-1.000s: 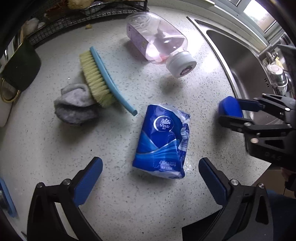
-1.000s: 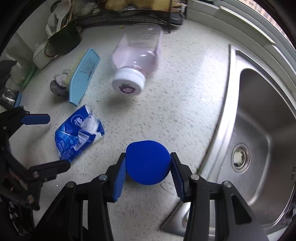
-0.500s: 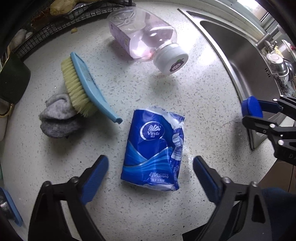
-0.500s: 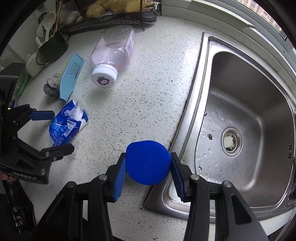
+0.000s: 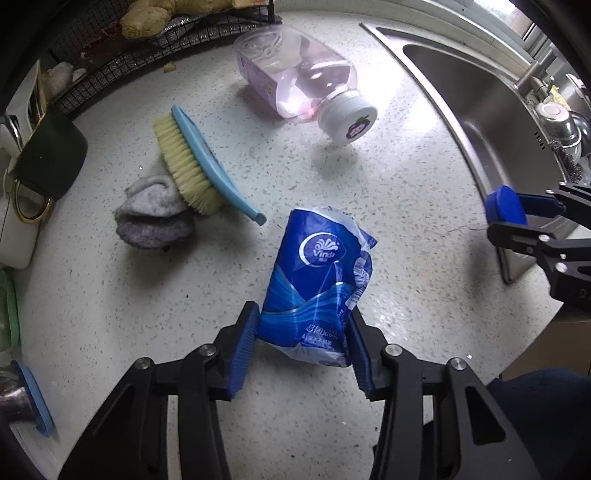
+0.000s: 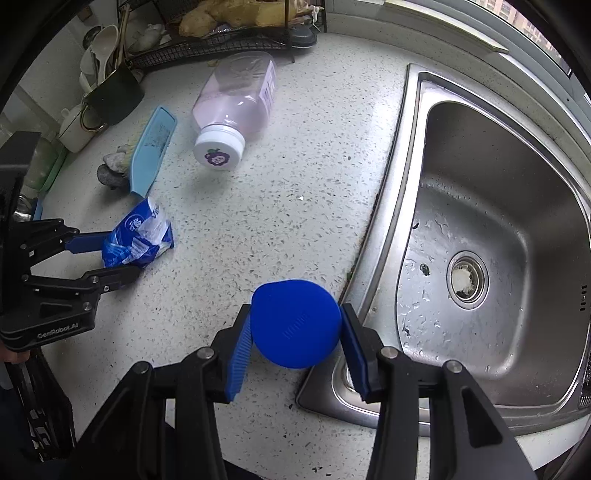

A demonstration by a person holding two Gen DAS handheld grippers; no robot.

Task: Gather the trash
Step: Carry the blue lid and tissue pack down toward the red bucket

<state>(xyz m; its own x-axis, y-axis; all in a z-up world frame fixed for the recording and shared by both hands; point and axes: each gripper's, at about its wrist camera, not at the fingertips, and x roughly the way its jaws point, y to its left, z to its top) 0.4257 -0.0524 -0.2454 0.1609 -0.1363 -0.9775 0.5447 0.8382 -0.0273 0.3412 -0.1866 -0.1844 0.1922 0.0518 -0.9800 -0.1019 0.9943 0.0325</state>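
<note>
My left gripper [image 5: 301, 343] is shut on the near end of a crumpled blue Vinda tissue wrapper [image 5: 317, 284] on the speckled counter [image 5: 388, 236]. The wrapper [image 6: 138, 243] and left gripper [image 6: 110, 254] also show in the right wrist view. My right gripper [image 6: 295, 343] is shut on a round blue cap [image 6: 295, 328], held above the counter's front edge beside the sink [image 6: 498, 236]. In the left wrist view the right gripper [image 5: 498, 218] and the cap [image 5: 504, 205] sit at the far right.
A pink-liquid bottle [image 5: 299, 81] lies on its side at the back. A blue scrub brush [image 5: 199, 170] rests on a grey cloth [image 5: 155, 218]. A wire rack [image 6: 229, 33] and mugs [image 6: 110, 96] stand along the back left.
My left gripper moved forward and closed on the near end of the tissue wrapper. My right gripper, still holding the cap, drew back toward the sink corner.
</note>
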